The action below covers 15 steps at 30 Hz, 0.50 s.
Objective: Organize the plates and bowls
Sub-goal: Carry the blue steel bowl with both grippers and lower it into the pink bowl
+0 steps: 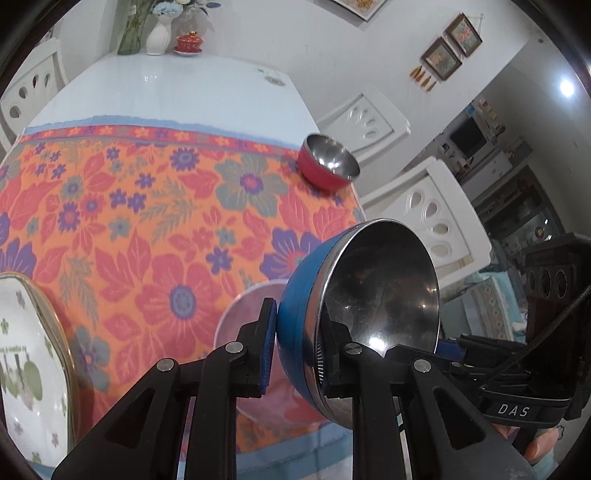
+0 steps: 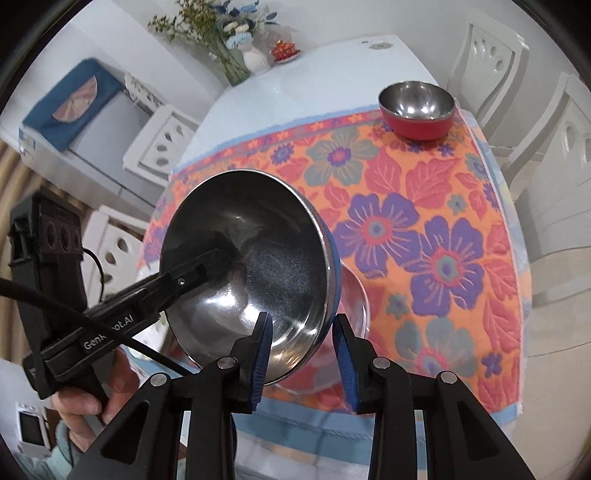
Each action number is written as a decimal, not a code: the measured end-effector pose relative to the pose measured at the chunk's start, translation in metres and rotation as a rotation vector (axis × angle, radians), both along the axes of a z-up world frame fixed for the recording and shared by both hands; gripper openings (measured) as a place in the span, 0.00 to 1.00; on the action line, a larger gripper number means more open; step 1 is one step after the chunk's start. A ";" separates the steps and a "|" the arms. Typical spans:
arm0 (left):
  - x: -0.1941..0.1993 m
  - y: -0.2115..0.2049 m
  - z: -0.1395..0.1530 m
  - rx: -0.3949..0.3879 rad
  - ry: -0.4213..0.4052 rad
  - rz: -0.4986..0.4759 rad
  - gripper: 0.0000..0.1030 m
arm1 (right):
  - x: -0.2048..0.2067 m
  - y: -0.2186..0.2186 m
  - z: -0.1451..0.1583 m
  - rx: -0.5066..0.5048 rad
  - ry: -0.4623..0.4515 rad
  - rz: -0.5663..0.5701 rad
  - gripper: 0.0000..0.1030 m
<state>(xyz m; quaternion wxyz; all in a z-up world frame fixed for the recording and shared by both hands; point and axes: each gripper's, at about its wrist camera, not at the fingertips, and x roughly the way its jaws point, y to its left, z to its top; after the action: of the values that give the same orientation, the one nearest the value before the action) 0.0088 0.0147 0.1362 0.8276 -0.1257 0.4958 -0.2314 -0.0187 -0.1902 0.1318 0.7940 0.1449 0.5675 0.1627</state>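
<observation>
A blue bowl (image 1: 295, 288) with a steel inside hangs tilted over the near end of the flowered table. My left gripper (image 1: 295, 332) is shut on its wall, one pad outside and one inside; the right wrist view shows it reaching in from the left (image 2: 207, 267). My right gripper (image 2: 301, 343) straddles the near rim of the blue bowl (image 2: 258, 258), its left pad against the inside and its right pad a little clear of the blue outside. A pink plate (image 1: 247, 306) lies below. A red bowl (image 2: 417, 110) stands at the far right corner of the cloth.
A white plate with green flowers (image 1: 29, 350) lies at the left edge. A floral tablecloth (image 1: 147, 229) covers the near part of the table. A vase (image 1: 159, 35) and a red lidded cup (image 1: 189, 42) stand at the far end. White chairs (image 1: 436, 218) line the right side.
</observation>
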 end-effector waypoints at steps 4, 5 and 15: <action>-0.010 -0.008 -0.007 0.052 0.010 -0.025 0.15 | -0.007 -0.003 -0.012 0.002 0.043 -0.003 0.33; -0.012 -0.009 -0.009 0.063 0.014 -0.029 0.15 | -0.007 -0.004 -0.016 0.004 0.057 -0.005 0.33; -0.019 -0.019 -0.036 0.173 0.051 -0.040 0.15 | -0.009 -0.005 -0.038 0.032 0.150 -0.015 0.33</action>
<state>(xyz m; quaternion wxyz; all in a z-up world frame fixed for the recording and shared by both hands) -0.0102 -0.0047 0.1005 0.8177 -0.0498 0.5372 -0.2009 -0.0279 -0.1948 0.0937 0.7482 0.1732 0.6216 0.1546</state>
